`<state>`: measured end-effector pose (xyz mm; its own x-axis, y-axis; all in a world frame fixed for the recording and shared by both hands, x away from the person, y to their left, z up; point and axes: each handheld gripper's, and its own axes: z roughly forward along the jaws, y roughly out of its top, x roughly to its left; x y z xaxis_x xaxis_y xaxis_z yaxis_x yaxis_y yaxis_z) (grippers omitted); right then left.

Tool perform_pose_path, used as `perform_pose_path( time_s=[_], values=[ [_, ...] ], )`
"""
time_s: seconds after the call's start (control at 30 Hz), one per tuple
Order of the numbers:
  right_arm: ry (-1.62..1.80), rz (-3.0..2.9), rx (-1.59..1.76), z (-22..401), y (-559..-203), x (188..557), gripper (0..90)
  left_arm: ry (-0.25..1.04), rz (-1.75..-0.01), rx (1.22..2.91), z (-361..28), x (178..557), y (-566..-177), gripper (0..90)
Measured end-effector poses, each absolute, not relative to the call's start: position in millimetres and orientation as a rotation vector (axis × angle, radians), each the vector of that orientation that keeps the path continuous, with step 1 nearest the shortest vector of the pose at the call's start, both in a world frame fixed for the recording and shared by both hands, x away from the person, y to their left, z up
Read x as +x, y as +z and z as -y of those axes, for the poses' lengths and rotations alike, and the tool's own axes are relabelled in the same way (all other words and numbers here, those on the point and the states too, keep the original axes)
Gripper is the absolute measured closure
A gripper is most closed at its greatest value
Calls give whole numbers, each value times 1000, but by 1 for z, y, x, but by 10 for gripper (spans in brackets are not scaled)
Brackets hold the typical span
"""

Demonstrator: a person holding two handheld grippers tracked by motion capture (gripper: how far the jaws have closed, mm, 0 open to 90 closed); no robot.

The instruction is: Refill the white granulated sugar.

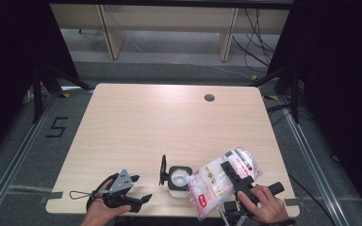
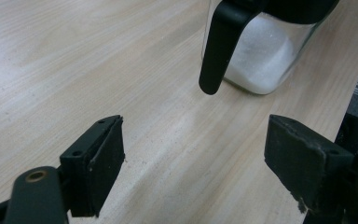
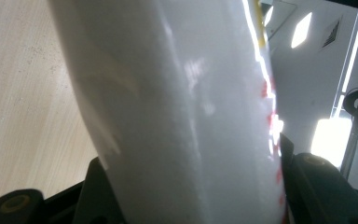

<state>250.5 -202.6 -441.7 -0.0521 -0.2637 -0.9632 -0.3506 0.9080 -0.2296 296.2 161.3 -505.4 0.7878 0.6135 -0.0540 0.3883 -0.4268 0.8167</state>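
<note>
A soft clear-plastic bag of white granules, printed with red lettering, lies tilted in the lower right of the high view, its long axis running from the upper right down to the lower left, where its lower corner meets the mouth of a small square jar. The jar has clear glassy walls, a black rim and a black flip lid standing open on its left side; white granules fill the lower part of it, and in the left gripper view it sits at the upper right of the frame with the lid's black tab hanging down in front. The table is pale wood-grain laminate with rounded corners and a round cable hole near its far edge. The right gripper, black and hard-edged, is clamped across the bag's middle; in the right gripper view the bag bulges smooth and glossy between the two jaws, which press on it from either side about half apart. The left gripper, topped by a grey three-cornered plate, rests at the lower left of the high view near the table's front edge, just left of the jar; its rubbery black jaws stand wide apart over bare wood with nothing between them.
</note>
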Motion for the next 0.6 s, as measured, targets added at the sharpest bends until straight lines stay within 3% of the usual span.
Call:
perform_pose_path(
  time_s=[0.6],
  values=[
    [81,-1629,-502,202,-440,251,509,318,-762,2081,-161,295,-504,193]
  ],
)
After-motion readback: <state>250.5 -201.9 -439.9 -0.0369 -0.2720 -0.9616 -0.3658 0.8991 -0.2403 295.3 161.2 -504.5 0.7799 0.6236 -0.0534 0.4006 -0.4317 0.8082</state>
